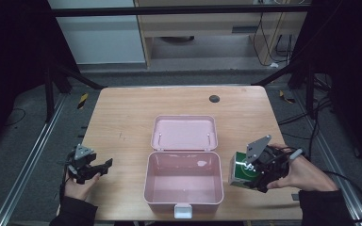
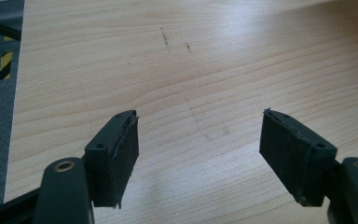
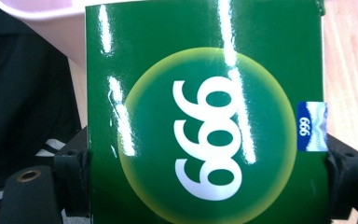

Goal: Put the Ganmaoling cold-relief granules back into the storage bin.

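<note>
A: High view: right gripper (image 1: 253, 175) clamped on the green box (image 1: 241, 170), lifted just right of the open pink case (image 1: 184, 179), beside its rim.

B: Left gripper (image 1: 104, 168)?

A: Spread wide, nothing between, over bare table (image 1: 122, 113), well apart from the case.

B: Risks?

A: Glossy sides, narrow pinch at the edges; could have slipped or tilted. Could have clipped the case wall if swung in low.
</note>
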The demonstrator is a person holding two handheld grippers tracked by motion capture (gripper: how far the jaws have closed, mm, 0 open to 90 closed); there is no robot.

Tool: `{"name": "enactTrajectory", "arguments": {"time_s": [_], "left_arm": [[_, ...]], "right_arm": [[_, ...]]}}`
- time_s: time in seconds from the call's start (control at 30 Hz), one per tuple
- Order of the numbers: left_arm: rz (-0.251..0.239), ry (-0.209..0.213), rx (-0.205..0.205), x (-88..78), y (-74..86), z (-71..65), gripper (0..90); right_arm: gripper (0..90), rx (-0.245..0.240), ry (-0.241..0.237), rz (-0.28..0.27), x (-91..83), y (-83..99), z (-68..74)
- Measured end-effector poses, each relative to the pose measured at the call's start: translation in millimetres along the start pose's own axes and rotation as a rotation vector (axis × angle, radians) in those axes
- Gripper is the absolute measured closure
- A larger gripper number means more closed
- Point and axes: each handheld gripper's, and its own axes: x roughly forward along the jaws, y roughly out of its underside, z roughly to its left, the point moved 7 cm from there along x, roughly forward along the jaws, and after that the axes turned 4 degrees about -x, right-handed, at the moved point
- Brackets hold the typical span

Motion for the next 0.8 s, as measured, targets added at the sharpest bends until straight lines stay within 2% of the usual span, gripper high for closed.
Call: {"name": "enactTrajectory", "arguments": {"time_s": [0.5, 0.8], "left_arm": [[0.003, 0.0, -0.002, 0.3, 0.4, -0.2, 27.4], [0.006, 0.0, -0.001, 0.2, 0.6, 0.1, 27.4]], "right_arm": [[16.0, -0.046, 0.0, 0.013, -32.2, -24.8, 2.1], [16.1, -0.073, 0.0, 0.004, -42.7, -47.0, 3.5]]}}
